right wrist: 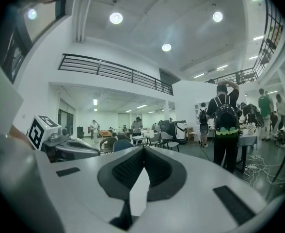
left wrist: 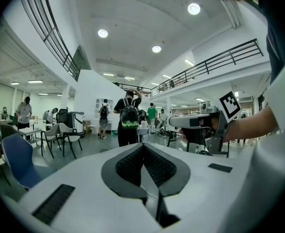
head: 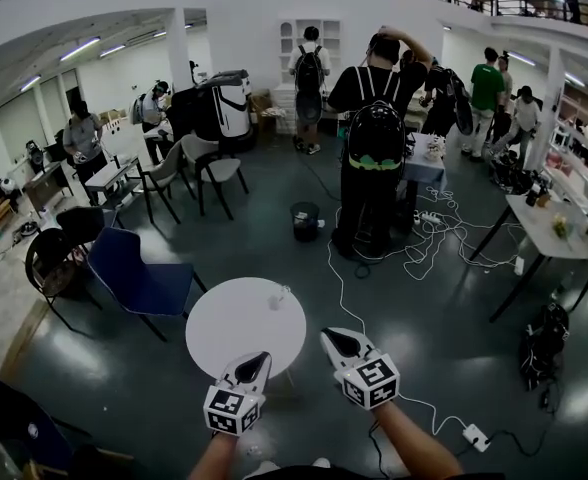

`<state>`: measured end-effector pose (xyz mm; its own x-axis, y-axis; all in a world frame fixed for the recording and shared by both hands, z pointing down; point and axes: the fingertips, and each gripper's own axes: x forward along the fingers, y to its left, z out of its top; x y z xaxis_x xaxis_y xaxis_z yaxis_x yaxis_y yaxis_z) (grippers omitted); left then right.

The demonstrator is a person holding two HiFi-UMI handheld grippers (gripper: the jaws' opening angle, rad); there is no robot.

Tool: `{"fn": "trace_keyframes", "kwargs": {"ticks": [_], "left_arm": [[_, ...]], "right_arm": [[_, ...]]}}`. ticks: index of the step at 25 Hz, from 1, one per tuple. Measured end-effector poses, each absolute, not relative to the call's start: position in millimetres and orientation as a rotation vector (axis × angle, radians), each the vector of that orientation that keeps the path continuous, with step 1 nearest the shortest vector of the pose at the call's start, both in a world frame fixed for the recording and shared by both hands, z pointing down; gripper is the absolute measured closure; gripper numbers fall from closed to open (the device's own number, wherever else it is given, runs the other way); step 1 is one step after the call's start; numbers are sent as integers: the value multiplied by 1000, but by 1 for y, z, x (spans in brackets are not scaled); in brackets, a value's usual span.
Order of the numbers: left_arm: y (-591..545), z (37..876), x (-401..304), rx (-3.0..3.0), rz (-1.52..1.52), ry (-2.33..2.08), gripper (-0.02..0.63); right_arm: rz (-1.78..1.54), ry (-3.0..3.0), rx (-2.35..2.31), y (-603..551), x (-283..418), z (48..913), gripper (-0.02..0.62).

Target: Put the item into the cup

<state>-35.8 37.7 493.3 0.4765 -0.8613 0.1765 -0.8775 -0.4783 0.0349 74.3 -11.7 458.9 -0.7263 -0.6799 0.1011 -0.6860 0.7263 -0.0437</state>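
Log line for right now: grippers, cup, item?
left gripper: shut, empty | right gripper: shut, empty | both by table near edge | cup: on table, untouched | item: not seen

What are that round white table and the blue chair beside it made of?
Round table: smooth, even white top, likely laminate or plastic; unclear which. Blue chair: one-piece blue shell, probably moulded plastic, on thin dark legs that look like metal.

The table (head: 229, 333) is white, the chair (head: 134, 273) blue, the floor (head: 474, 348) dark grey.
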Motion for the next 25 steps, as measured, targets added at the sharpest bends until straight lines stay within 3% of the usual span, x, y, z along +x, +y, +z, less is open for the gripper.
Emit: {"fn": "trace_keyframes", "kwargs": {"ticks": [25], "left_arm": [[69,472,-61,2686,183,-1449,589]], "right_arm": [[109,-2836,1232,30,45,434,578]]}}
